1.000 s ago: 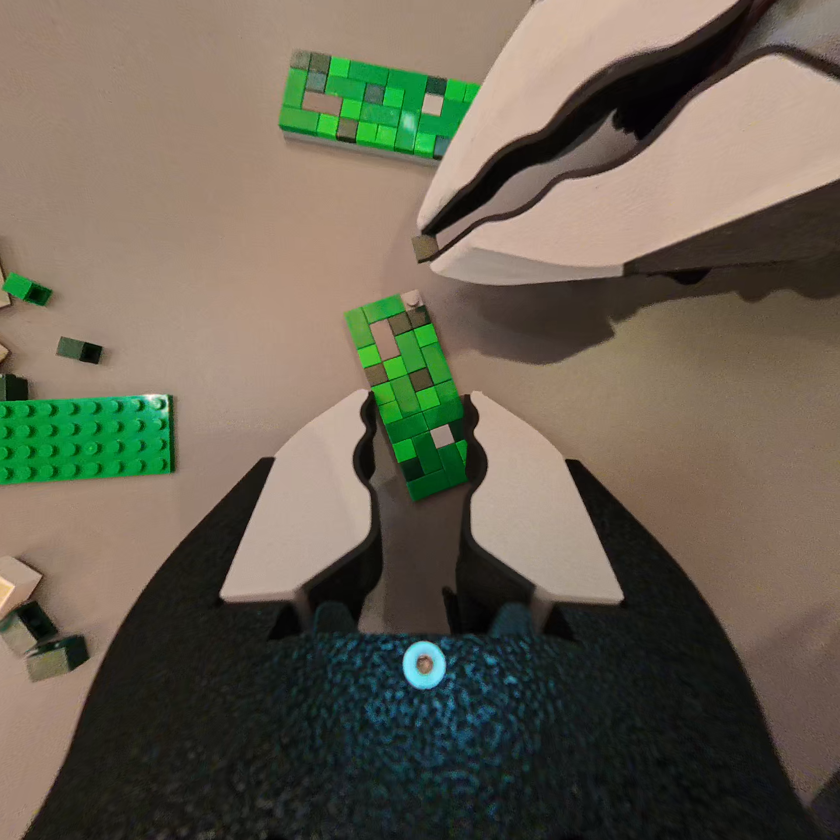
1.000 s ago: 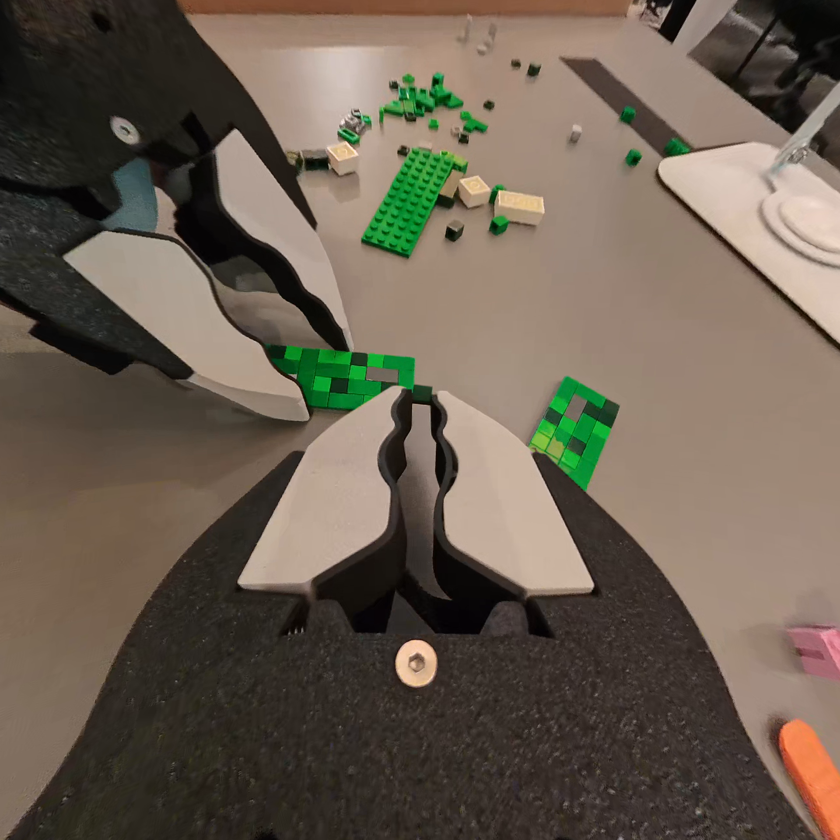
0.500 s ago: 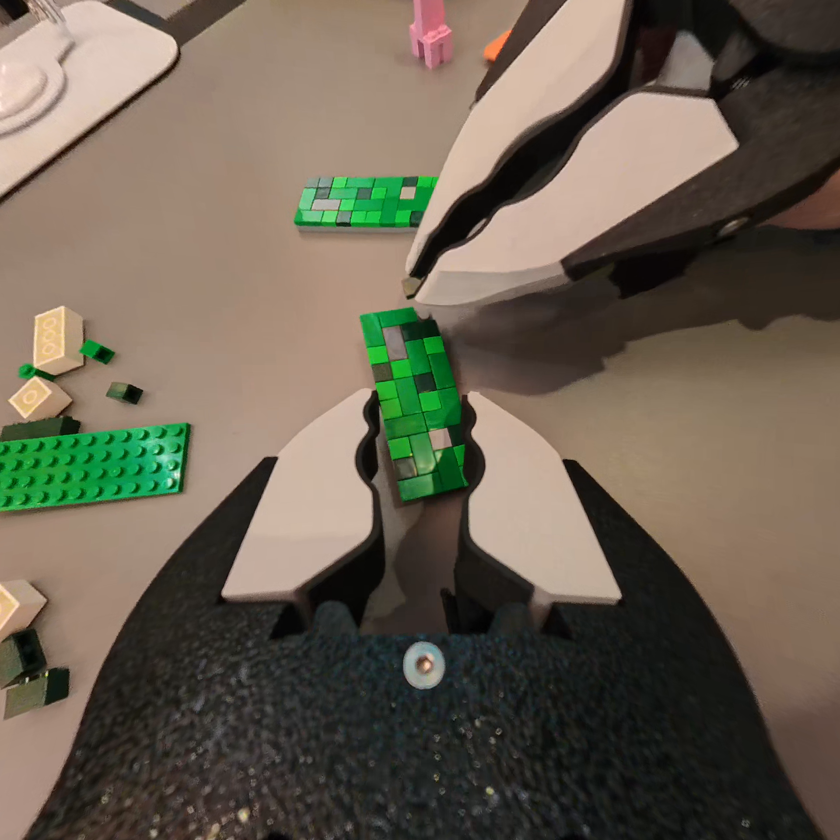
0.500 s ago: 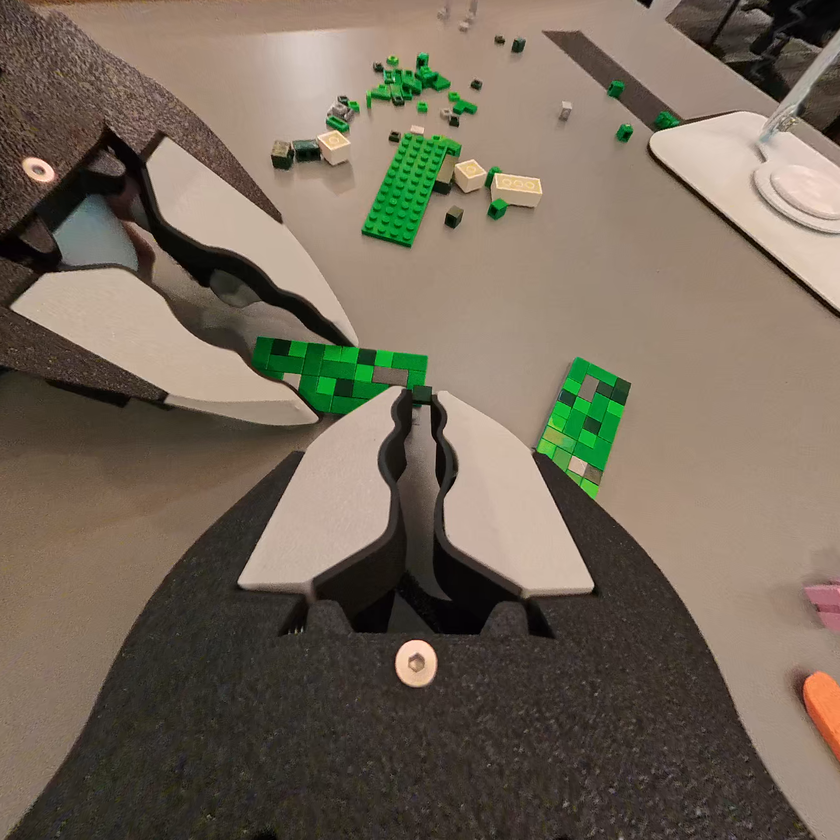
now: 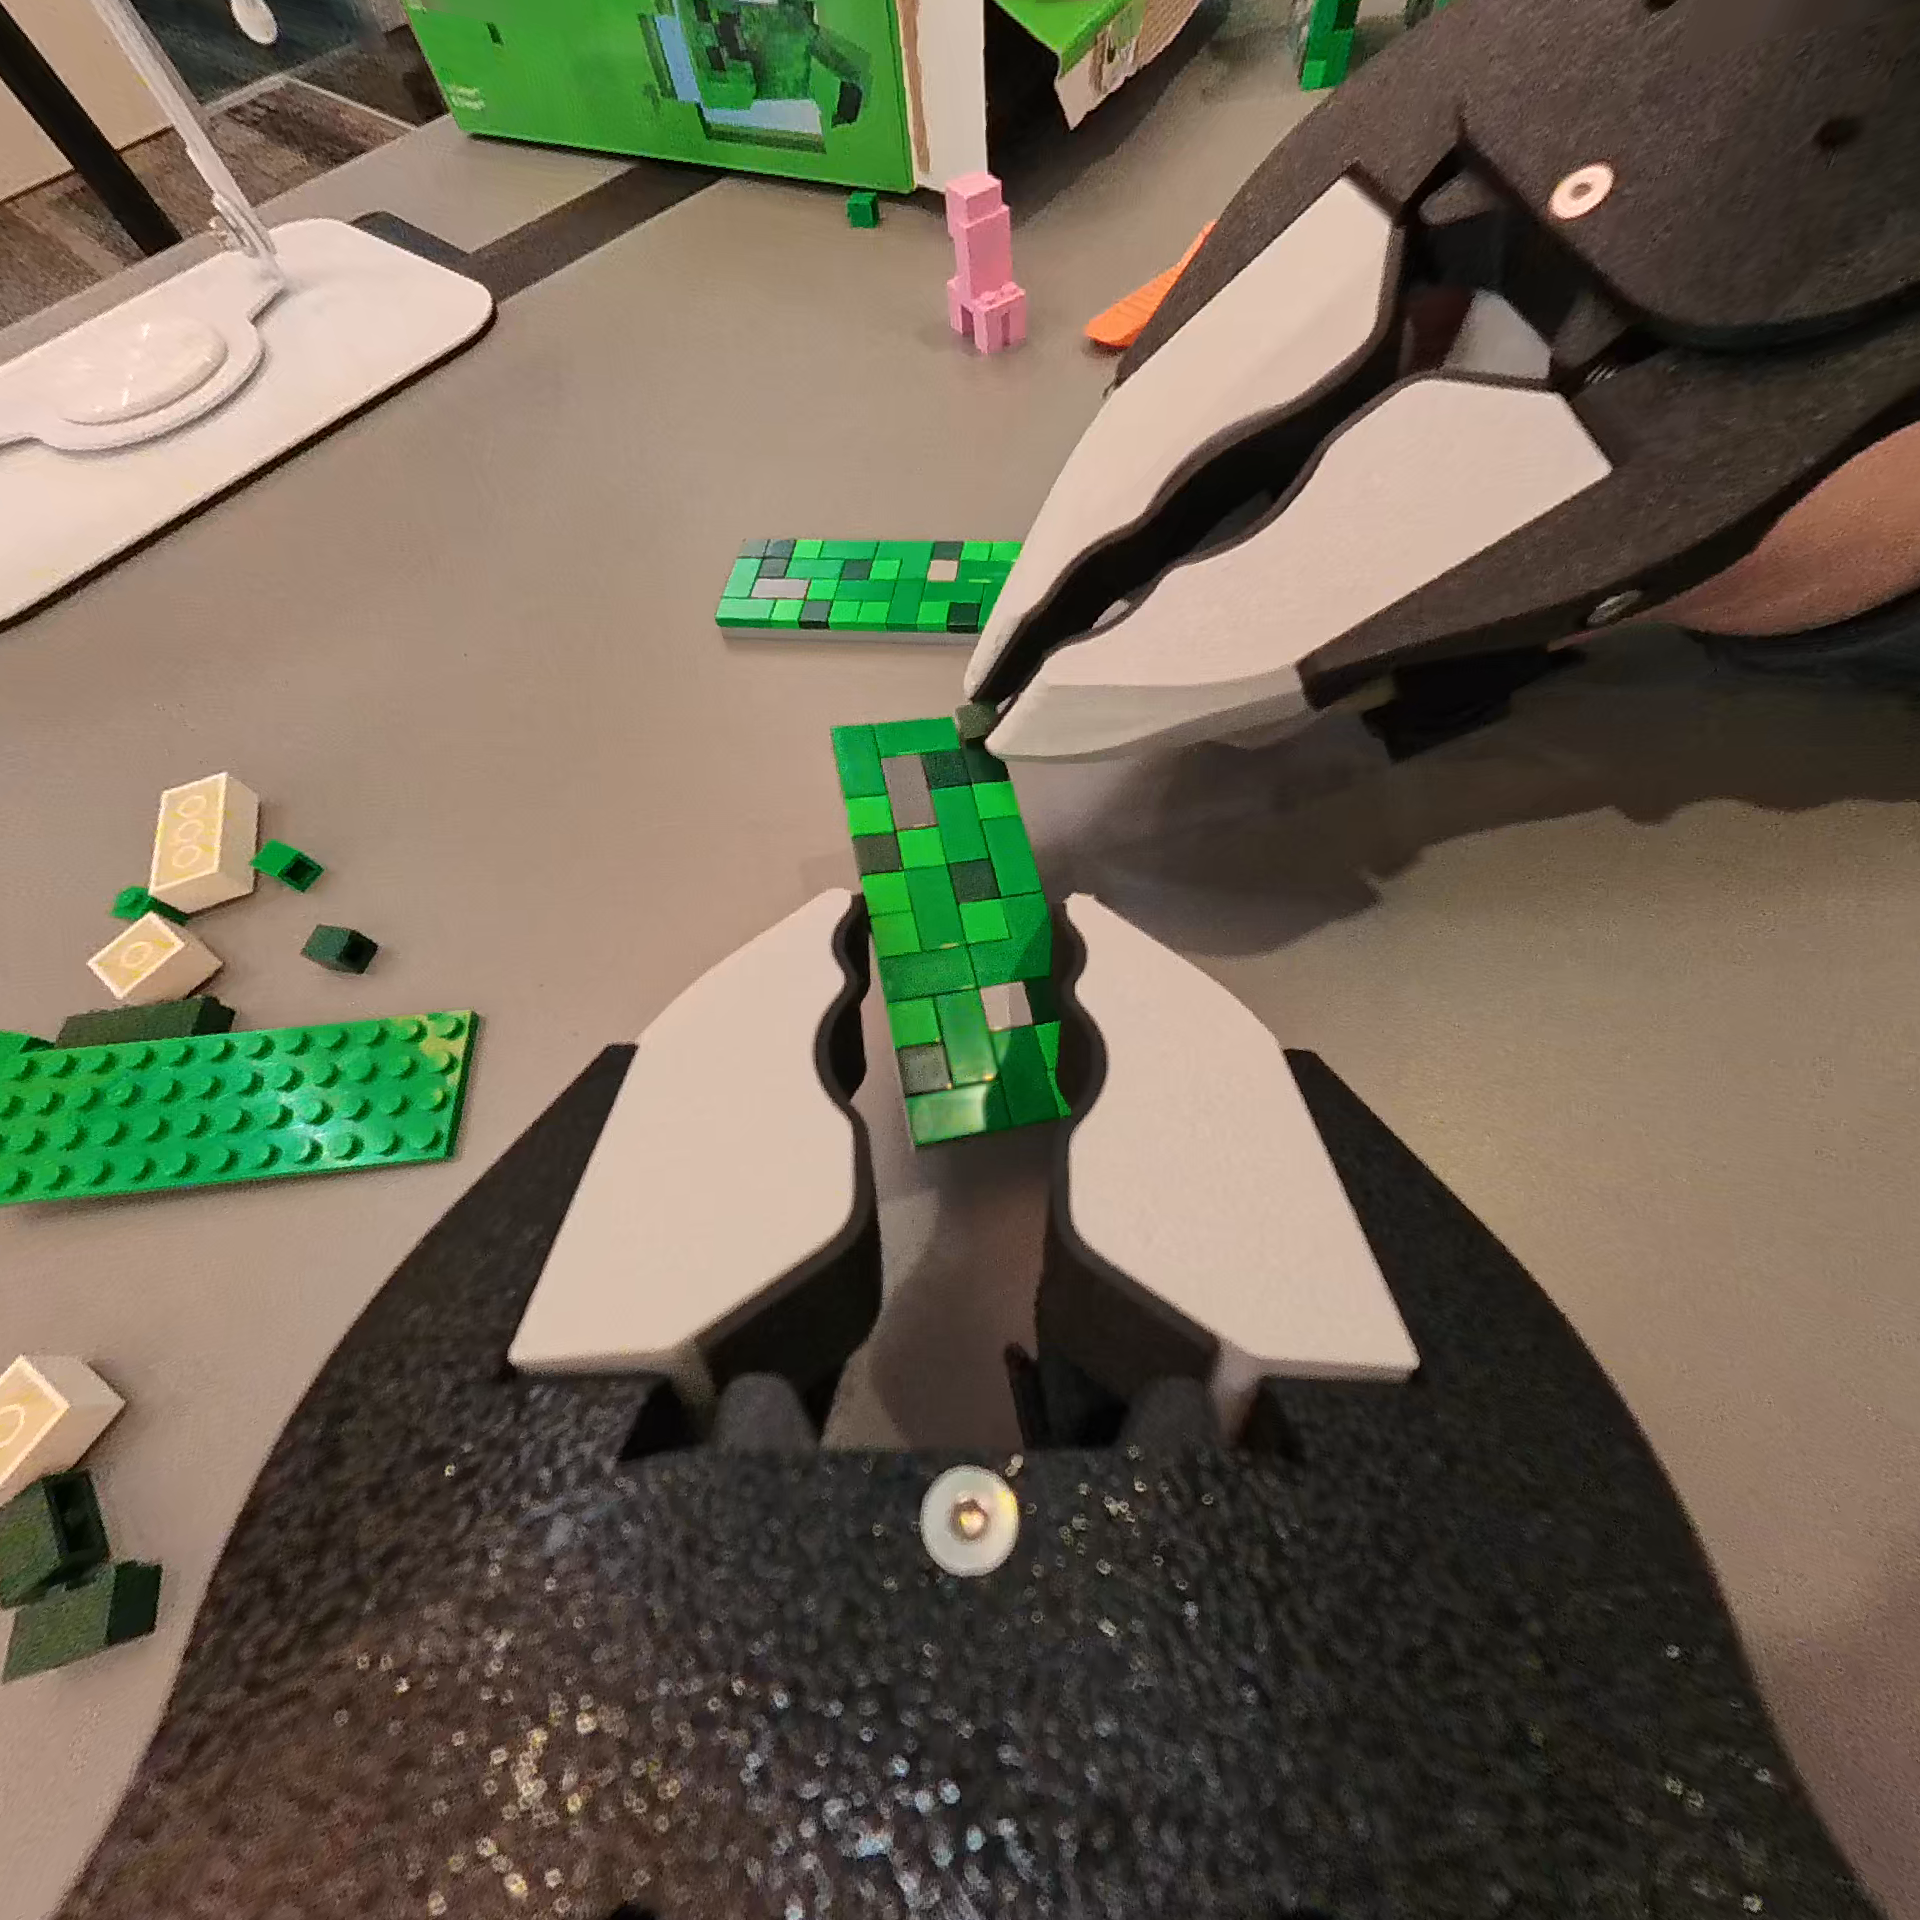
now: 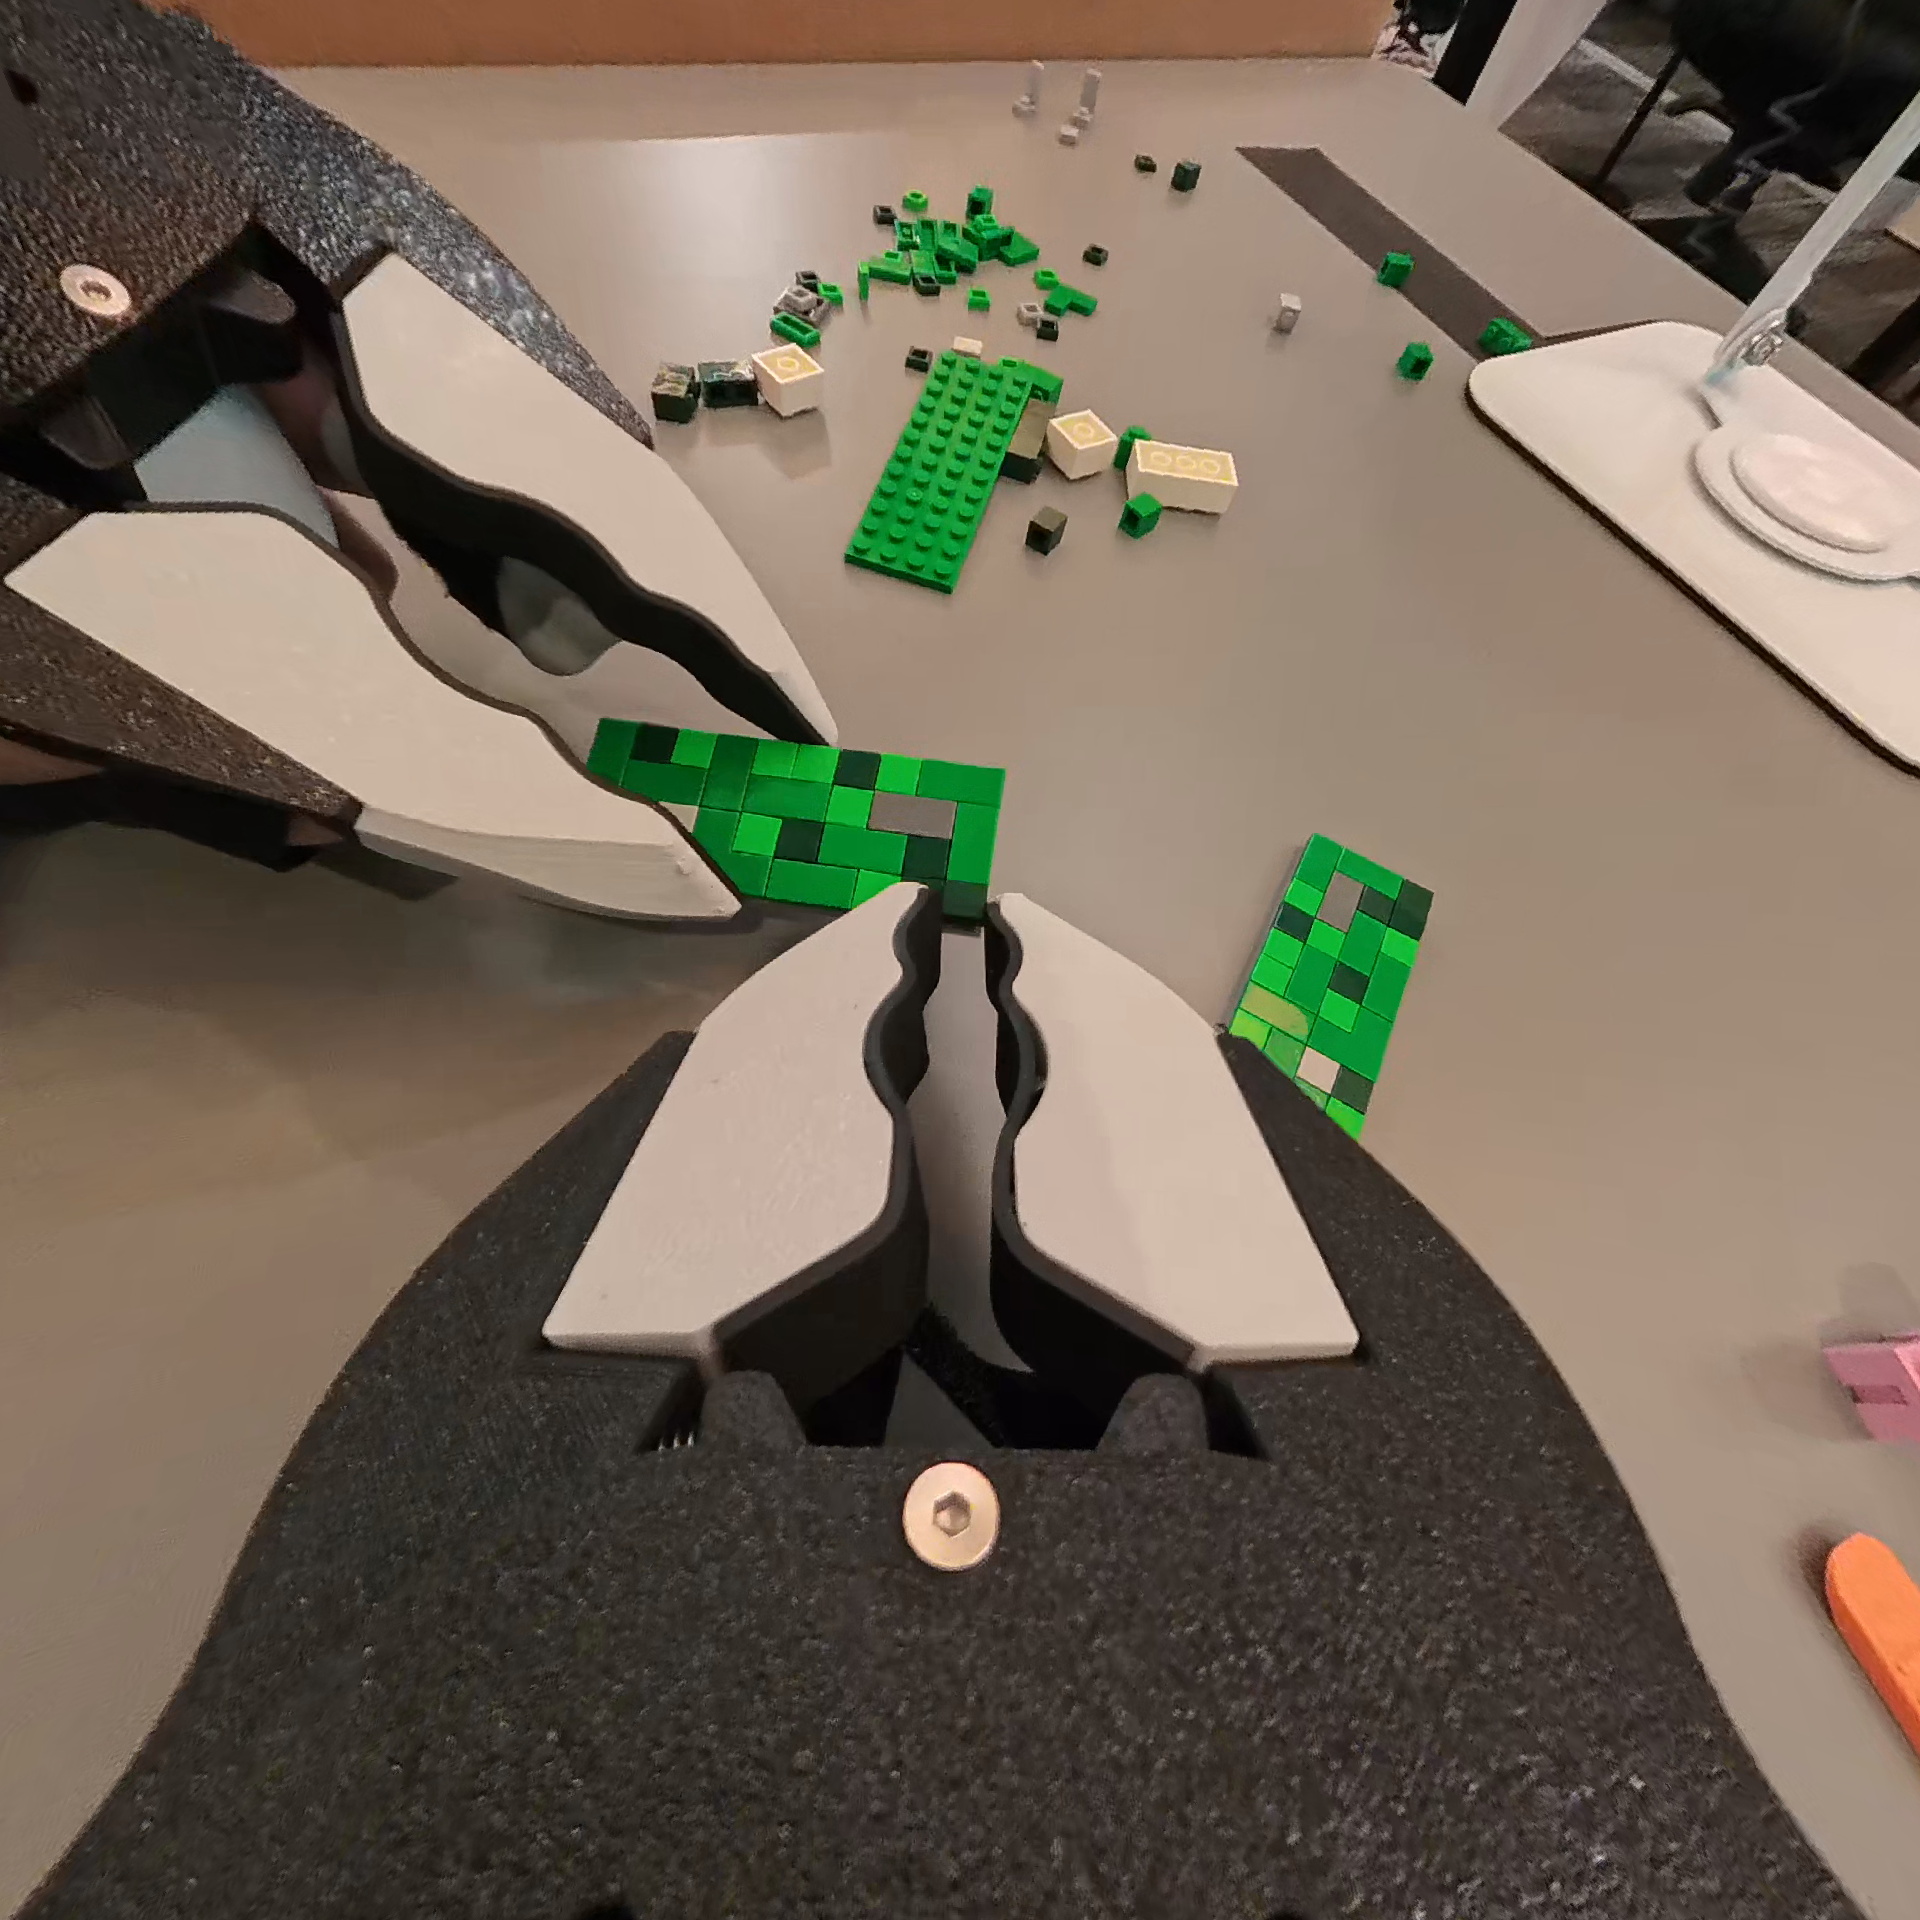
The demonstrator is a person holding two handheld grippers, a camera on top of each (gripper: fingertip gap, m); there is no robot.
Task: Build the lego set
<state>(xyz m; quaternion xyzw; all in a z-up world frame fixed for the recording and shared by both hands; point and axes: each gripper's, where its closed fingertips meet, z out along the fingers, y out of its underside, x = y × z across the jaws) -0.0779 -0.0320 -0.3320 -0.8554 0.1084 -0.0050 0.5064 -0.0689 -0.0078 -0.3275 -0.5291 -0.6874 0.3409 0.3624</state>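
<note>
The left gripper (image 5: 961, 914) clamps a green mosaic panel (image 5: 951, 894) by its long sides, both pads pressed against it on the grey table (image 5: 1455, 1143). At the panel's far corner the right gripper (image 5: 985, 717) comes in narrow, pinching a small dark green tile (image 5: 974, 720) right at that edge. Beyond the panel lies a second mosaic panel (image 5: 862, 587), part hidden behind the right gripper. Left of the held panel sit a studded green baseplate (image 5: 229, 1107), cream bricks (image 5: 203, 842) and loose dark green bits (image 5: 338, 948). Farther past the second panel stand a pink block figure (image 5: 982, 265), an orange tool (image 5: 1138, 307) and a green printed box (image 5: 665, 73). A white pad (image 5: 343, 322) lies far left.
</note>
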